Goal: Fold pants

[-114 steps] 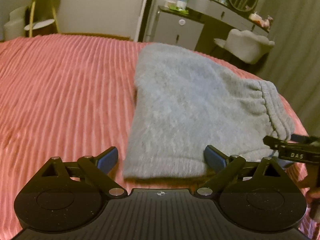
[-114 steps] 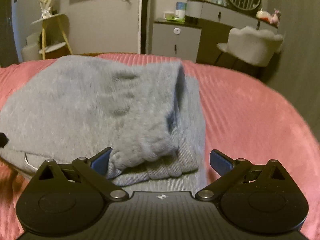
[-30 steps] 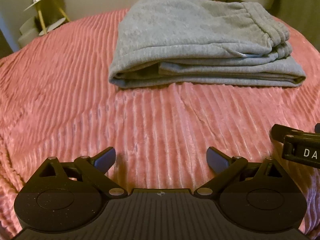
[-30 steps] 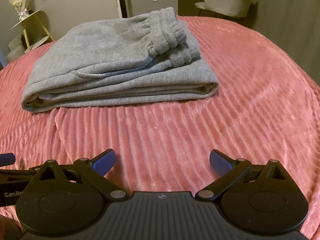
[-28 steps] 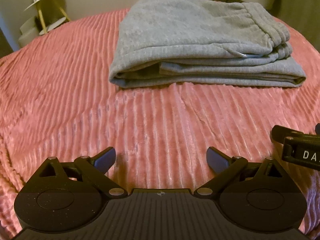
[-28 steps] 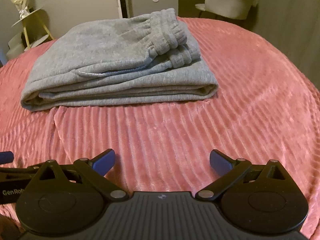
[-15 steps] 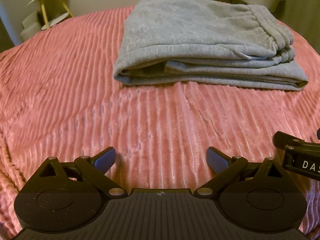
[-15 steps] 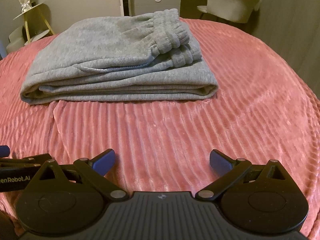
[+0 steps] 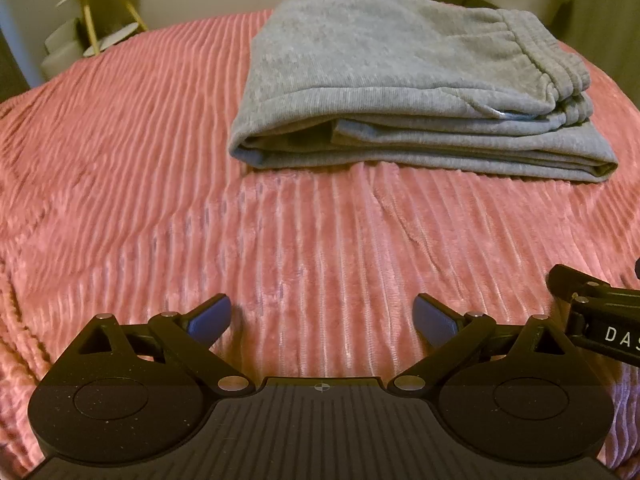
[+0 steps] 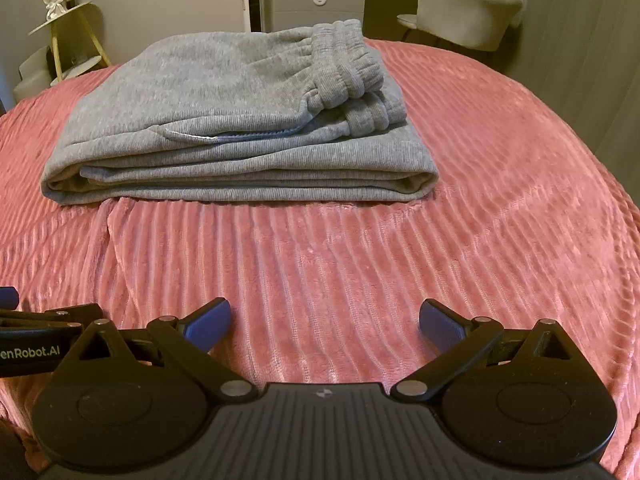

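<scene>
The folded pants (image 9: pixel 404 80) lay on the bed (image 9: pixel 120 160), ahead of both hand-held grippers; a chair (image 10: pixel 468 12) stood behind.

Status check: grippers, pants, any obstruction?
Left gripper open, right gripper open, both empty. Gray pants folded in a stack on the pink bedspread. Nothing in the way.

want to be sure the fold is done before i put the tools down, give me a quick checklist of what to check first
1. Pants folded into a flat stack: ok.
2. Waistband lying on top of the stack: ok.
3. Left hand-held gripper open, holding nothing: ok.
4. Right hand-held gripper open, holding nothing: ok.
5. Both clear of the pants, over bare bedspread: ok.
6. Far edge of the stack tidy: cannot tell, hidden.
</scene>
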{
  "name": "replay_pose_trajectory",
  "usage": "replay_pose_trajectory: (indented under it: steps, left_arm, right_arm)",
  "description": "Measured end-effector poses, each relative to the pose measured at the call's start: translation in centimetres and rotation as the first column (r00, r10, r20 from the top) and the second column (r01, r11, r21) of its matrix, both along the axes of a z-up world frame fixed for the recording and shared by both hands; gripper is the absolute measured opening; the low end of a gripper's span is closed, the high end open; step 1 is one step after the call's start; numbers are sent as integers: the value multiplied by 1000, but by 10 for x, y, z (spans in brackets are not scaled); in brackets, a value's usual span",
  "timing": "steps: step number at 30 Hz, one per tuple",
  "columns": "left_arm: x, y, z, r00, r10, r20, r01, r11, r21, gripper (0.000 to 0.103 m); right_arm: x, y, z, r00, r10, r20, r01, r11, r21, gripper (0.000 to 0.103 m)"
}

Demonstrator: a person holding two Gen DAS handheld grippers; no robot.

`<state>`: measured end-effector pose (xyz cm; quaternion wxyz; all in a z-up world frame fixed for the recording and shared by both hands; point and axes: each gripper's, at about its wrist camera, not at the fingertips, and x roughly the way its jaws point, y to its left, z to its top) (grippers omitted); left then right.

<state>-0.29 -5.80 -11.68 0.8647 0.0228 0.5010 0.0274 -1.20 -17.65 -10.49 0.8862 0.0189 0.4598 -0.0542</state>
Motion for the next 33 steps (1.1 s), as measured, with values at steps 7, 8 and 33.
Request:
replay_pose_trajectory:
  steps: [7, 8, 33]
  left_arm:
    - [0, -1, -1, 1000, -6, -1, 6, 1000, 2, 100]
    - [0, -1, -1, 1000, -6, -1, 6, 1000, 4, 100]
    - [-1, 0, -1, 1000, -4, 6, 4, 1000, 2, 100]
  right_arm:
    - [0, -1, 0, 1000, -1, -1, 1, 1000, 3, 101]
    - [1, -1, 0, 1000, 0, -2, 0, 1000, 2, 101]
    - [-1, 1, 1, 1000, 11, 1, -11, 1000, -16, 101]
